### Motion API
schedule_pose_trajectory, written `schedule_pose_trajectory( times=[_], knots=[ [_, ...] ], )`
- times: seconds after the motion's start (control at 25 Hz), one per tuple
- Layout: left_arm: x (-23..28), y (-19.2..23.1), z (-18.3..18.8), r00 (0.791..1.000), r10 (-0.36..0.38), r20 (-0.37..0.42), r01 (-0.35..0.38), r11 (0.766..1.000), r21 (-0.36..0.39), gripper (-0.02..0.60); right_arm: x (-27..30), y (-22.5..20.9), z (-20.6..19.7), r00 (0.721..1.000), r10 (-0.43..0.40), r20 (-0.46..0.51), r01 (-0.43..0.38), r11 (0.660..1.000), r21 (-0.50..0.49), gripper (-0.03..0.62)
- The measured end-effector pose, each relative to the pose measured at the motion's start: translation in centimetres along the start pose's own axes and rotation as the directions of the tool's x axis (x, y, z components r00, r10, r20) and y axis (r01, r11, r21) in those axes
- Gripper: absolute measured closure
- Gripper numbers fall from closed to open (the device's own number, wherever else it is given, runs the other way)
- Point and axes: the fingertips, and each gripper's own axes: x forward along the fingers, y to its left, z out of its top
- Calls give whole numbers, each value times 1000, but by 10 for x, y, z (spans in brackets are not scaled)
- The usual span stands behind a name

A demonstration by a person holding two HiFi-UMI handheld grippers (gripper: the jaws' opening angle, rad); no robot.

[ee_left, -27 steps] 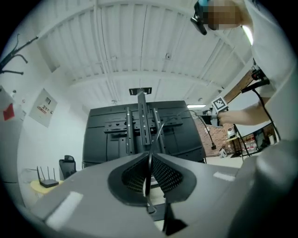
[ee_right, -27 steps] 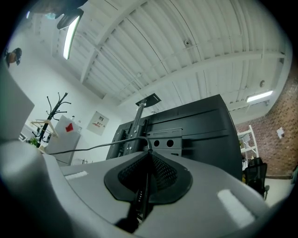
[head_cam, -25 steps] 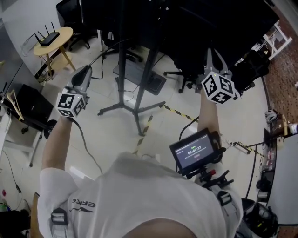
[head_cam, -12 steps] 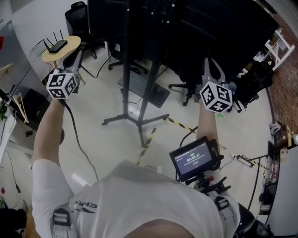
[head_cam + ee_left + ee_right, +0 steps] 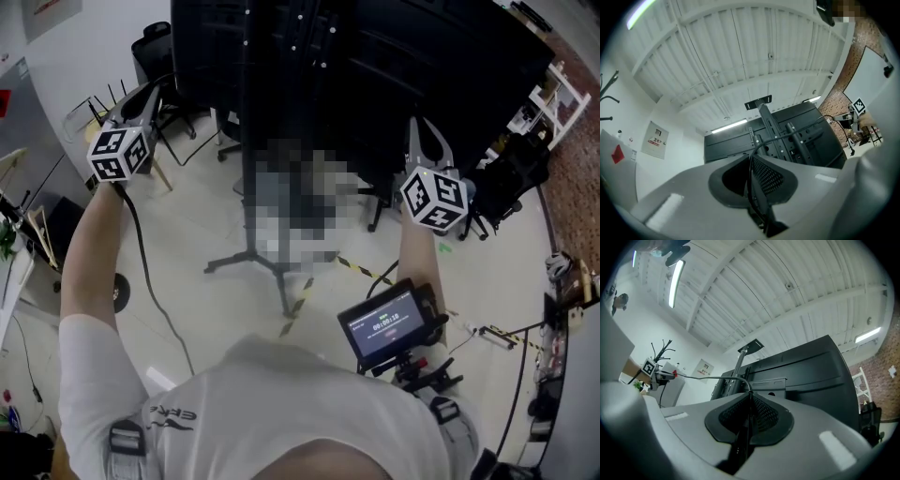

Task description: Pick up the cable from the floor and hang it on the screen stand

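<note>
A thin black cable [image 5: 141, 246] hangs from my left gripper [image 5: 150, 90] down past the forearm toward the floor. In the left gripper view the left gripper [image 5: 751, 157] is shut on the cable [image 5: 780, 138], which runs up and right toward the screen stand [image 5: 769, 125]. In the right gripper view the right gripper [image 5: 750, 394] is shut on the same cable [image 5: 703, 377], which stretches left to the other gripper. Both are raised in front of the stand's pole [image 5: 251, 112] and the big black screen [image 5: 422, 56], with my right gripper [image 5: 419, 127] at the screen's lower edge.
The stand's legs [image 5: 246, 259] spread on the pale floor. Black office chairs stand at the back left [image 5: 155, 42] and at the right [image 5: 497, 183]. Yellow-black tape [image 5: 367, 272] runs across the floor. A small display [image 5: 391, 323] hangs at the person's chest.
My left gripper has risen and moved toward the upper left, drawing the cable up with it. The right gripper has risen slightly. Both stay shut on the cable.
</note>
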Motion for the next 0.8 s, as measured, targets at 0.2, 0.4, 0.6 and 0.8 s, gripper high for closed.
schedule_pose_trajectory(
  times=[0.2, 0.4, 0.6, 0.8],
  knots=[
    [28, 4, 7, 1000, 11, 26, -11, 1000, -6, 555, 17, -12, 6, 1000, 6, 12, -5, 999, -31, 560],
    [70, 12, -3, 997, -42, 58, 43, 999, -11, 556, 31, -17, 7, 999, -47, 21, 48, 996, -80, 560],
    [126, 41, -3, 982, -125, 141, 132, 990, -41, 557, 56, -4, 15, 989, -141, 34, 144, 980, -141, 560],
    [171, 72, 9, 959, -199, 204, 215, 975, -60, 557, 78, 18, 40, 971, -231, 57, 238, 955, -178, 560]
  ],
)
